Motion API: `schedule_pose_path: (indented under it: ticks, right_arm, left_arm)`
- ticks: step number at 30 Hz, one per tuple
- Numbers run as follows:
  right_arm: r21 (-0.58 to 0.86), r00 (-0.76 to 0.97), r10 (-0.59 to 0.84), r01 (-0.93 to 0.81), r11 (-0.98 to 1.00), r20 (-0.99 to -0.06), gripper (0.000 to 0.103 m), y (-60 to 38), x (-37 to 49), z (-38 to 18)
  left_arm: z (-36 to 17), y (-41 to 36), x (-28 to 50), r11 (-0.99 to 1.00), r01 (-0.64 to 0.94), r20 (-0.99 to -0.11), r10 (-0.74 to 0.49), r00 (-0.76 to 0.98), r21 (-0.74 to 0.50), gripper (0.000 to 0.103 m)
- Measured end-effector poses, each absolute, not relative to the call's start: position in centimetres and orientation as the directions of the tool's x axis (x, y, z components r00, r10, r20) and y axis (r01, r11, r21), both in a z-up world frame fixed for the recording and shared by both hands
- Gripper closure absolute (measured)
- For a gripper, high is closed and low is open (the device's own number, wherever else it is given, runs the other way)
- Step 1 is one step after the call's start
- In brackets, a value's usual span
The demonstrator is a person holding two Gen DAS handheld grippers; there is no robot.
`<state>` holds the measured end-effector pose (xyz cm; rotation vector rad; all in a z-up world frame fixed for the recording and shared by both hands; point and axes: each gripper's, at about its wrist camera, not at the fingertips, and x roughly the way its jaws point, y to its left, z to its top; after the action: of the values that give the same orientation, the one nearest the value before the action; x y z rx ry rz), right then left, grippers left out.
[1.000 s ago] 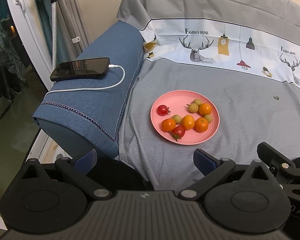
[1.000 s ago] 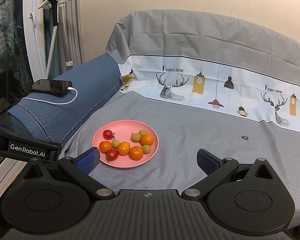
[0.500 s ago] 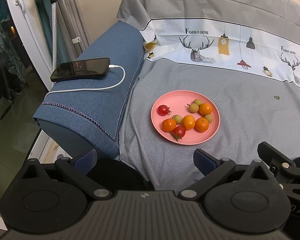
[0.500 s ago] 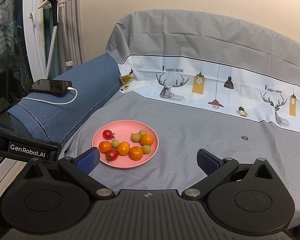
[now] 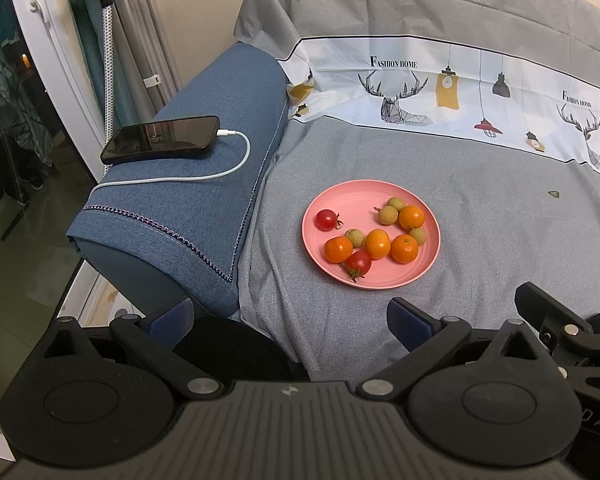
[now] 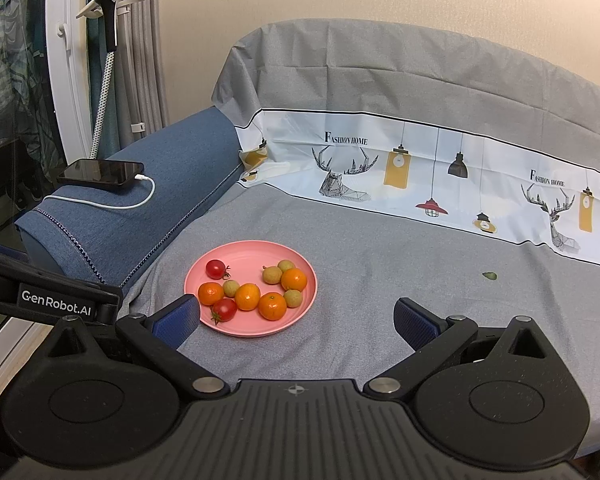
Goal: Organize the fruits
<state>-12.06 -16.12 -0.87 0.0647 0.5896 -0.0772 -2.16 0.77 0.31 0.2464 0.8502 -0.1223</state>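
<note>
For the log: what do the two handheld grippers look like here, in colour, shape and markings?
Both are matte black. The left gripper and right gripper each have a ribbed centre plate bearing a small emblem, two round housings, silver pivot pins and angled linkage arms ending in dark blue textured pads. The right wrist view shows white "GenRobot.AI" lettering on the left gripper's side. No hands, sleeves or cables show.

Matt pink plastic plate [image 5: 428, 268]; woven grey cloth cover [image 5: 500, 216]; blue denim-like armrest [image 5: 188, 200]; glossy black phone [image 5: 160, 139].
</note>
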Motion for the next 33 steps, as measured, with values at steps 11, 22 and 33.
schedule_pose_path:
  ticks: [11, 22, 33]
  right_arm:
    - [0.039, 0.828, -0.054, 0.091, 0.995, -0.558, 0.001, -16.1, -12.0, -0.8]
    - [0.038, 0.828, -0.055, 0.091, 0.995, -0.558, 0.001, -16.2, -12.1, -0.8]
    - [0.028, 0.819, -0.061, 0.094, 0.995, -0.57, 0.001, -16.2, -11.2, -1.5]
  left_arm:
    - [0.3, 0.8, -2.0, 0.963, 0.208, -0.754, -0.008, 0.657, 0.171, 0.0]
    - [0.3, 0.8, -2.0, 0.963, 0.21, -0.753, -0.009, 0.658, 0.171, 0.0]
    - [-0.3, 0.2, -0.7, 0.957, 0.222, -0.762, -0.002, 0.647, 0.186, 0.0]
